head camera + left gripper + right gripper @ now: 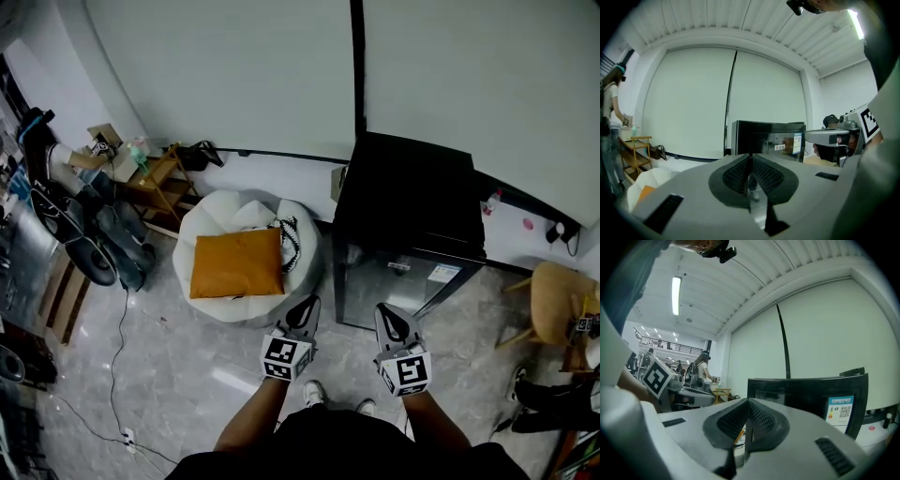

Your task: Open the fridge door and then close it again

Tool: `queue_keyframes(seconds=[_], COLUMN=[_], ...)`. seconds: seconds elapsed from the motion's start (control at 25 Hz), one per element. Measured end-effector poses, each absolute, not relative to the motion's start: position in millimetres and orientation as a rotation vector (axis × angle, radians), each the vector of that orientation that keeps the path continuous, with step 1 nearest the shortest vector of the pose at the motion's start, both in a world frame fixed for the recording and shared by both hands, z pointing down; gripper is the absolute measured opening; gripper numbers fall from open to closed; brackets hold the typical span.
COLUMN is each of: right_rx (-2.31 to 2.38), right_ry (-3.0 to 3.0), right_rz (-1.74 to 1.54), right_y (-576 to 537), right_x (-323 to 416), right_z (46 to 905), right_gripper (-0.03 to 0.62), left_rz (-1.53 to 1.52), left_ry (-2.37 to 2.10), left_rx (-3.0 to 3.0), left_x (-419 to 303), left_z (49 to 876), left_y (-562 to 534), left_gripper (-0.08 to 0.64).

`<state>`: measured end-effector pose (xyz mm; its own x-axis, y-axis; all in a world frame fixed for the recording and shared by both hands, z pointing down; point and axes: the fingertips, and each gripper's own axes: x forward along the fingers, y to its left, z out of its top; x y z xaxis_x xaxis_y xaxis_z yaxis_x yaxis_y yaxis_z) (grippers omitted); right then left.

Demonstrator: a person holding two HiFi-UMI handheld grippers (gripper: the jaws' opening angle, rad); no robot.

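A small black fridge (408, 202) stands against the white wall, and its dark door (401, 281), which carries stickers, is shut. My left gripper (306, 306) is shut with nothing in it and hangs in the air in front of the fridge's left edge, a short way off. My right gripper (391, 315) is also shut and empty, level with the door's front and apart from it. In the left gripper view the closed jaws of the left gripper (751, 161) point at the fridge (768, 138). The right gripper view has the right gripper (747, 405) facing the fridge (811, 392) with its energy label.
A white beanbag (216, 220) with an orange cushion (236, 264) lies just left of the fridge. A wooden shelf (159, 183) and bags stand at the far left, a wooden chair (558, 300) at the right. A cable (117, 375) runs over the grey floor. A person (609, 108) stands by the shelf.
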<state>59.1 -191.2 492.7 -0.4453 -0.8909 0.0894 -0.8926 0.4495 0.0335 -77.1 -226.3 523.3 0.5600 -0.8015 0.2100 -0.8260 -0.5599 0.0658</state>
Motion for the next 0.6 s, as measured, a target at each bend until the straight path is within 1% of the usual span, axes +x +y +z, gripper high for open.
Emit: queue_keyframes(seconds=[0.08,0.12,0.16,0.36,0.48,0.6], right_rx=[1.604,1.602,1.600,1.568,1.561,1.573], right_ry=[-2.586,-2.584,-2.582,-2.575,-2.575,-2.571], right_rz=[0.035,0.038,0.043,0.057,0.078,0.100], right_y=[-195,-197,-198,-204,-207,-208], right_x=[60,60,59,49,43,42], right_z=[495,496,498,510,515,516], right_gripper=[0.018,0.018,0.018,0.018,0.018,0.018], left_rz=[0.246,0.261,0.281,0.416,0.474,0.534], left_ry=[-1.365,-1.348,-1.330,-1.207,-1.141,-1.101], left_rx=[2.641,2.651,2.661,2.675,2.682,2.680], left_x=[-74,-72,-69,-55,-49,-43], left_z=[530,533,537,564,578,592], left_y=[-238,-243,-249,-274,-295,-314], left_gripper=[0.032,0.086,0.109,0.141,0.177,0.184])
